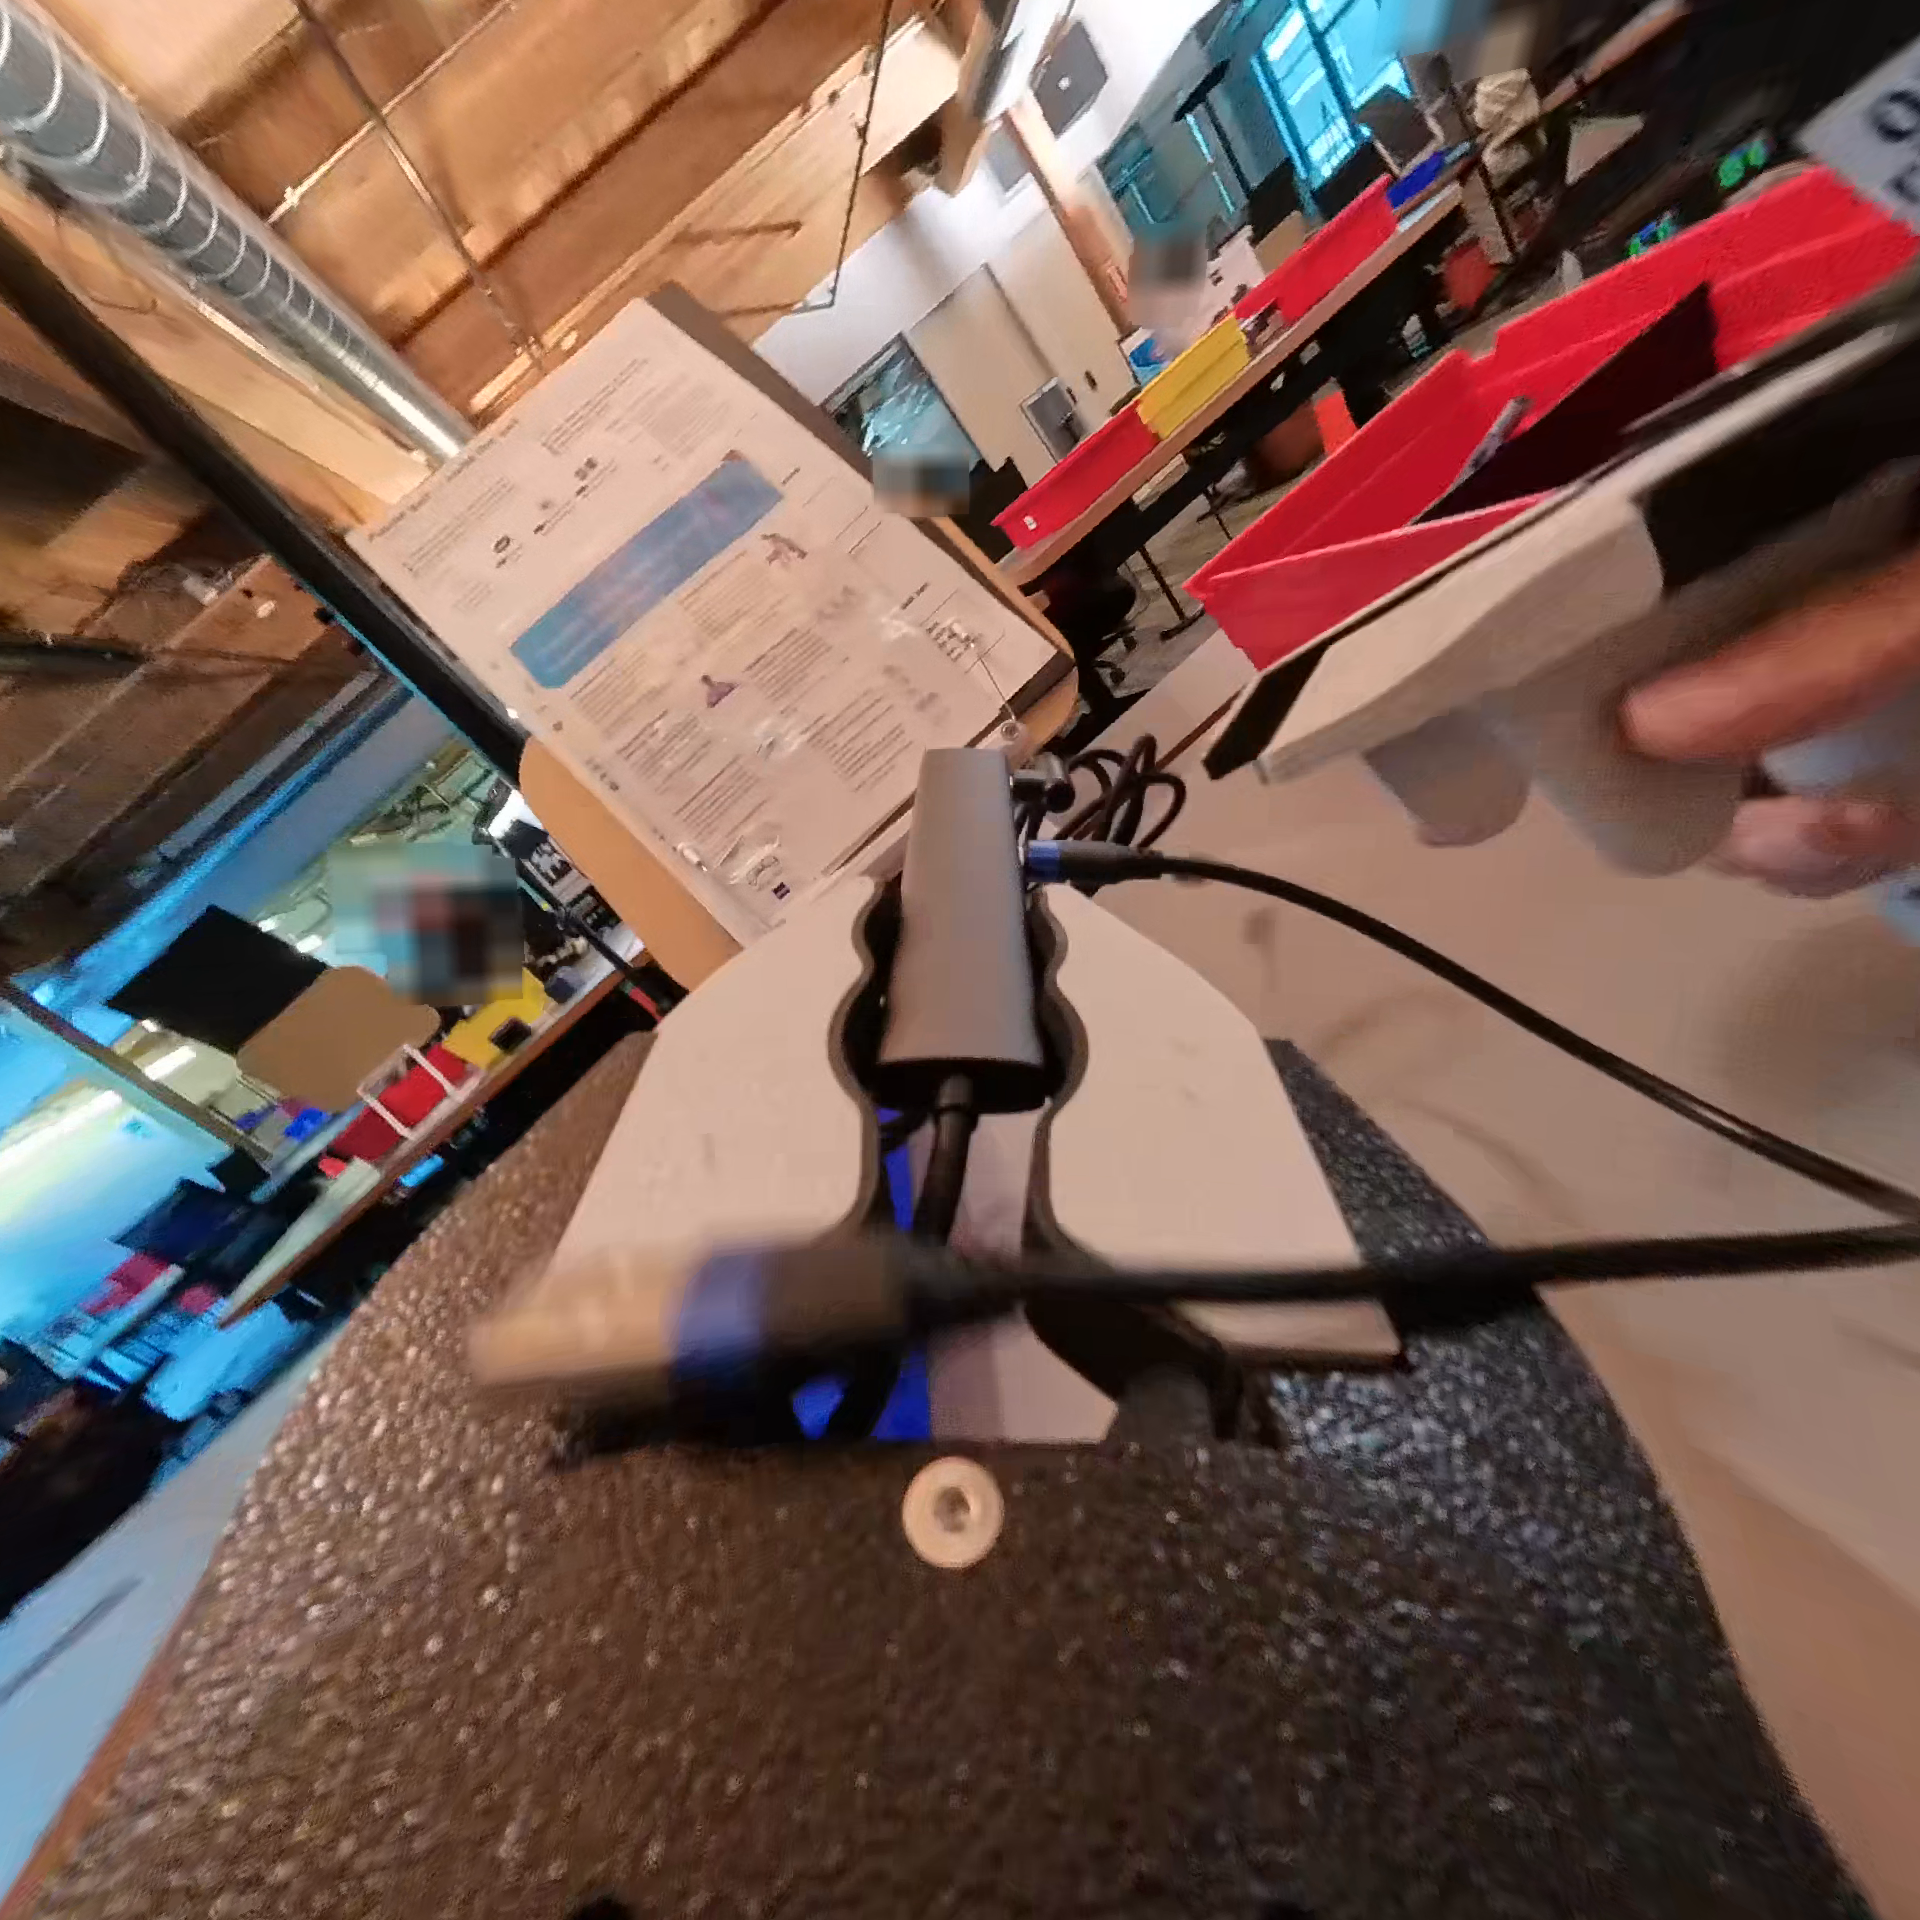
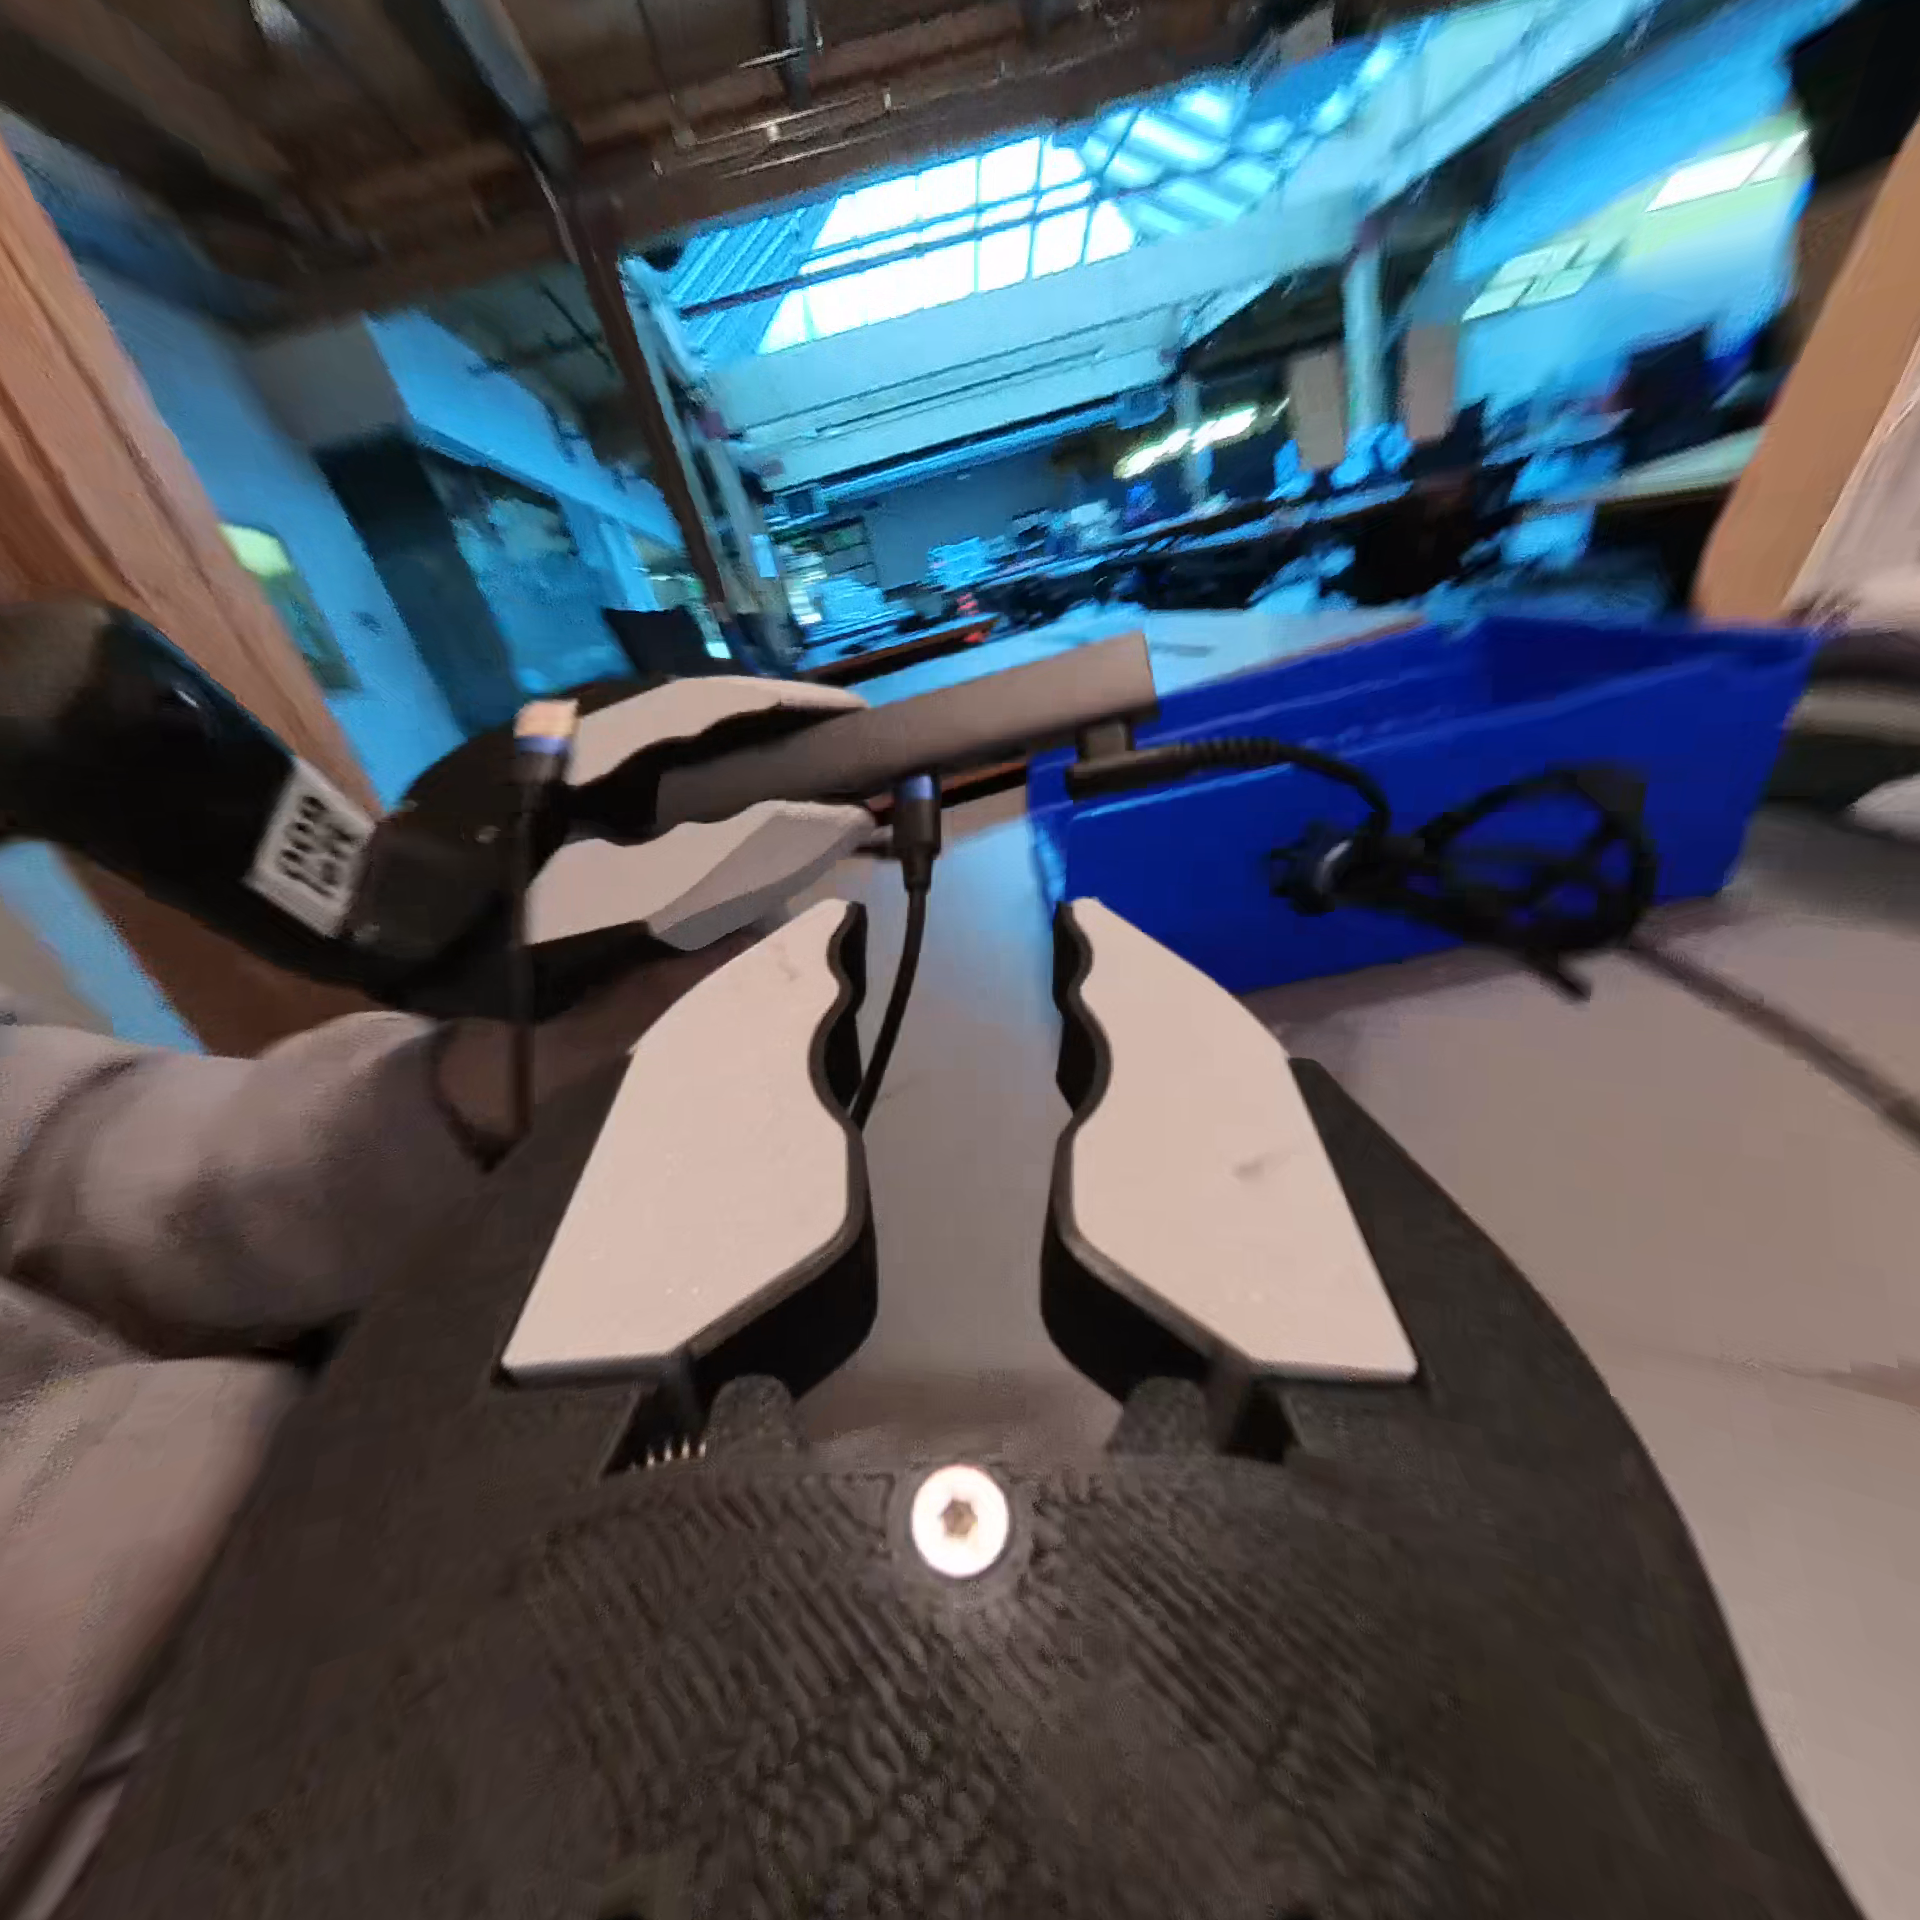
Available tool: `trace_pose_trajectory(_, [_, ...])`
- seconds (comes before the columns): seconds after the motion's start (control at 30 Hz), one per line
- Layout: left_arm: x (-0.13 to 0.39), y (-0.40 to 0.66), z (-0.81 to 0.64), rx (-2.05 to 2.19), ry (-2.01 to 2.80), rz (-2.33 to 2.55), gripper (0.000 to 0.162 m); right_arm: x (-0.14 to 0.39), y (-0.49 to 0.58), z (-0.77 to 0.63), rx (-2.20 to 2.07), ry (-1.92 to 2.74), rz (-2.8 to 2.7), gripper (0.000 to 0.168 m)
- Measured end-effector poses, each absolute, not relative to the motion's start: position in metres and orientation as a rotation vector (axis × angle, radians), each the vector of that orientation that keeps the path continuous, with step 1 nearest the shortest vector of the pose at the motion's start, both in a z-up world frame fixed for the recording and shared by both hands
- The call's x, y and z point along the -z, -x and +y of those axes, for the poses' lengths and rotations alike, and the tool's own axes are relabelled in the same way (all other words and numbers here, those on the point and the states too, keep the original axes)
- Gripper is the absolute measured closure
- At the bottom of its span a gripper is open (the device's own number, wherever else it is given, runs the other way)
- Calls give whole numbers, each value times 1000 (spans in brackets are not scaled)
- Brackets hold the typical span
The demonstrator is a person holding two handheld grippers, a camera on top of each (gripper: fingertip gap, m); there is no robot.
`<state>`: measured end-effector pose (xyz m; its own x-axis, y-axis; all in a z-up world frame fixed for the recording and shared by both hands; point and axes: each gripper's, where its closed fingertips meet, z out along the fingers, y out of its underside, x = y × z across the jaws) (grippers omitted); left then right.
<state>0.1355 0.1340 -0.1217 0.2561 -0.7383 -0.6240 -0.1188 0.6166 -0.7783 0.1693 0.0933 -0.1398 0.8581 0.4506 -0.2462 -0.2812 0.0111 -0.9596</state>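
Note:
My left gripper (image 1: 961,914) is shut on a dark grey USB hub (image 1: 961,925) and holds it in the air, pointing away. A black cable with a blue-ringed plug (image 1: 1081,862) is plugged into the hub's side. A second plug with a blue ring (image 1: 727,1314) hangs loose, close to the camera. In the right wrist view the hub (image 2: 914,732) sits clamped in the left gripper (image 2: 852,764), with a blue-ringed plug (image 2: 920,805) hanging from it and its cable running down between my fingers. My right gripper (image 2: 956,925) is open and empty just below the hub.
A blue bin (image 2: 1455,769) stands on the pale table (image 2: 1558,1195) at the right, with a coiled black cable (image 2: 1475,862) dangling in front. A red bin (image 1: 1455,499) and a leaning printed poster board (image 1: 707,623) stand beyond the hub. A gloved hand (image 1: 1662,758) holds the right gripper. The left gripper's tips are roughly 6 cm from the right gripper's.

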Motion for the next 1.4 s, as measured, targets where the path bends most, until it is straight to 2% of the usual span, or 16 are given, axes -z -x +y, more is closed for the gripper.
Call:
trace_pose_trajectory(0.1, [130, -138, 137, 581, 937, 1220, 138, 138, -167, 105, -313, 1375, -136, 134])
trace_pose_trajectory(0.17, [138, -139, 137, 644, 1002, 1195, 138, 143, -159, 108, -270, 1352, -150, 143])
trace_pose_trajectory(0.47, [159, -143, 128, 837, 1120, 1182, 138, 155, -156, 112, -204, 1355, -149, 163])
trace_pose_trajectory(0.53, [161, -143, 129, 850, 1135, 1179, 138, 157, -157, 112, -201, 1359, -148, 160])
trace_pose_trajectory(0.67, [161, -141, 133, 870, 1150, 1160, 138, 161, -154, 115, -200, 1395, -169, 143])
trace_pose_trajectory(0.83, [167, -139, 128, 947, 1170, 1140, 138, 162, -148, 117, -162, 1400, -157, 158])
trace_pose_trajectory(1.4, [175, -130, 125, 1126, 1211, 1095, 138, 175, -141, 116, -133, 1510, 42, 157])
